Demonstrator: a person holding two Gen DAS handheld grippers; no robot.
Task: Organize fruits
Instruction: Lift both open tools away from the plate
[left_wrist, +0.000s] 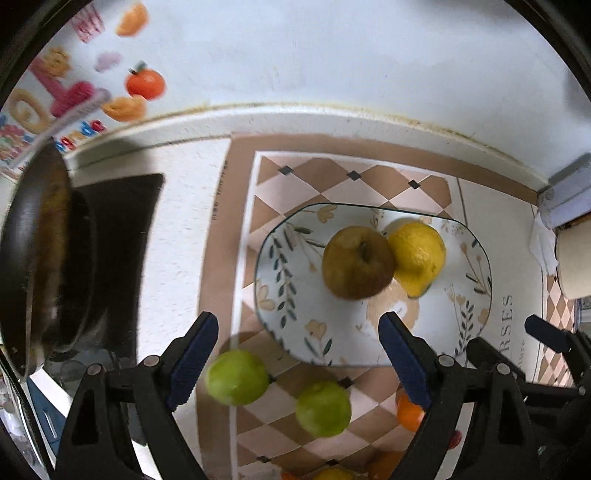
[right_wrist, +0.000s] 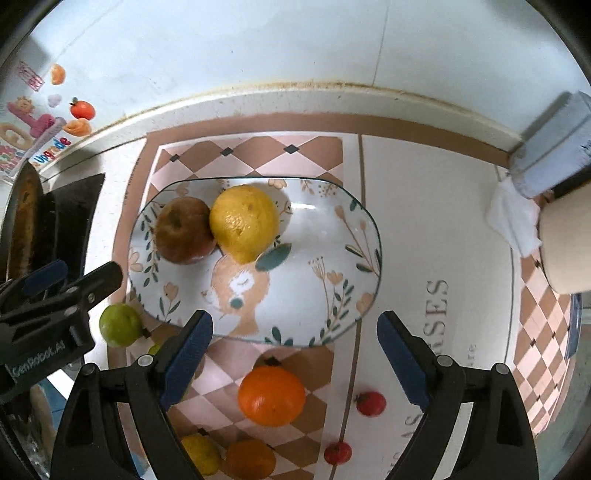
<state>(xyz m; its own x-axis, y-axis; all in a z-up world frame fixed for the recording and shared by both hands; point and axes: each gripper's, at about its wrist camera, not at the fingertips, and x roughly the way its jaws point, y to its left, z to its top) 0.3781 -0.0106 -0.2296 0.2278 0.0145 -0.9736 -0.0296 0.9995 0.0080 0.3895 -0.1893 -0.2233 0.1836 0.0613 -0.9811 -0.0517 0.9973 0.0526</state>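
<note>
A floral plate (left_wrist: 291, 295) (right_wrist: 332, 236) on the checked mat holds a brown apple (left_wrist: 357, 261) (right_wrist: 183, 229) touching a yellow lemon (left_wrist: 417, 256) (right_wrist: 243, 221). My left gripper (left_wrist: 295, 363) is open and empty above two green limes (left_wrist: 236, 376) (left_wrist: 323, 408) in front of the plate. My right gripper (right_wrist: 293, 360) is open and empty above an orange (right_wrist: 271, 395). Another orange (right_wrist: 251, 458), a small yellow fruit (right_wrist: 201, 454), two red cherry tomatoes (right_wrist: 371, 403) (right_wrist: 338, 452) and one lime (right_wrist: 120, 325) lie near it. The left gripper also shows in the right wrist view (right_wrist: 74, 275).
A dark frying pan (left_wrist: 40, 258) sits on a black hob at the left. A wall with fruit stickers (left_wrist: 144, 83) rises behind the counter. A grey box (right_wrist: 554, 147), white cloth (right_wrist: 513, 218) and a beige roll (right_wrist: 565, 240) stand at the right.
</note>
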